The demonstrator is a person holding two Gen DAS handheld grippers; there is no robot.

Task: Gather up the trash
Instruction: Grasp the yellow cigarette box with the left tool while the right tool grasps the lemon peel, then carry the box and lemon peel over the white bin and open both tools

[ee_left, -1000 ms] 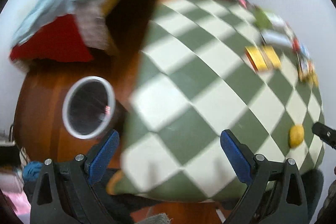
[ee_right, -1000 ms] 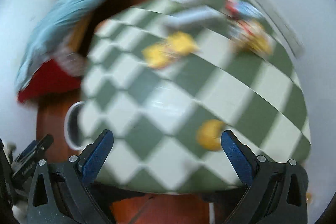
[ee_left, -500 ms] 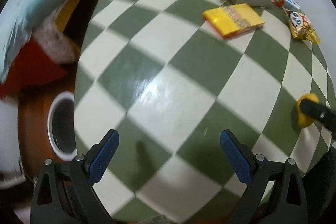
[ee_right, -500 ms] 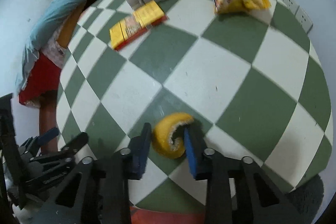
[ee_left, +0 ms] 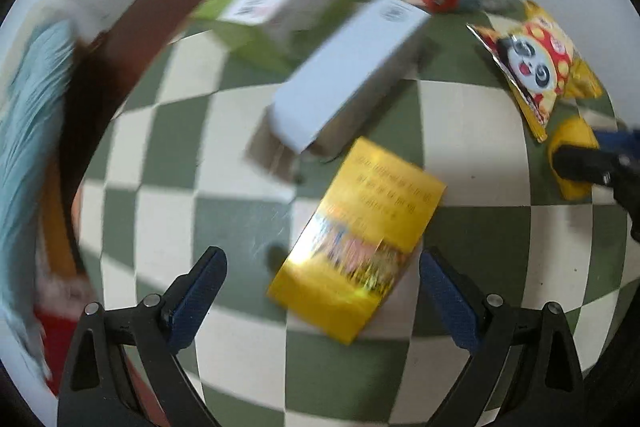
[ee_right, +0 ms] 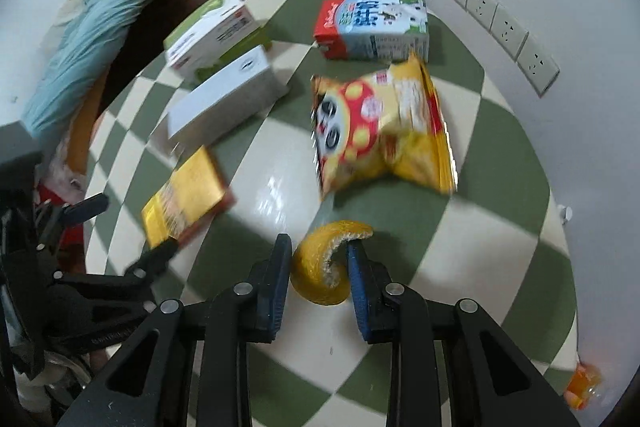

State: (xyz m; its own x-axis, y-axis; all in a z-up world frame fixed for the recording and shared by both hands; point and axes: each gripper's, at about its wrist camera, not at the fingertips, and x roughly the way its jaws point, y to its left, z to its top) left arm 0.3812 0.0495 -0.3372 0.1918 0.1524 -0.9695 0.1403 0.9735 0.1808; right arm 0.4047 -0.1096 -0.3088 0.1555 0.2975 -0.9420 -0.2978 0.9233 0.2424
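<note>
On a desk covered in a green-and-cream checked cloth (ee_right: 472, 131), the right gripper (ee_right: 316, 269) points steeply down, its blue-padded jaws pinched onto a curled yellow citrus peel (ee_right: 320, 267), 1 pad outside the curl and 1 inside it. The left gripper (ee_left: 322, 299) hangs with jaws spread wide and empty; the shiny gold flat box (ee_left: 356, 243) lies straight ahead between them, its long axis slanting away to the right, so the left hand is nearer. Beyond lie a white box (ee_right: 224, 99), a green-and-white box (ee_right: 212, 31), a blue-and-red carton (ee_right: 372, 29) and a panda-face snack bag (ee_right: 380, 127). The printing is too blurred to read.
</note>
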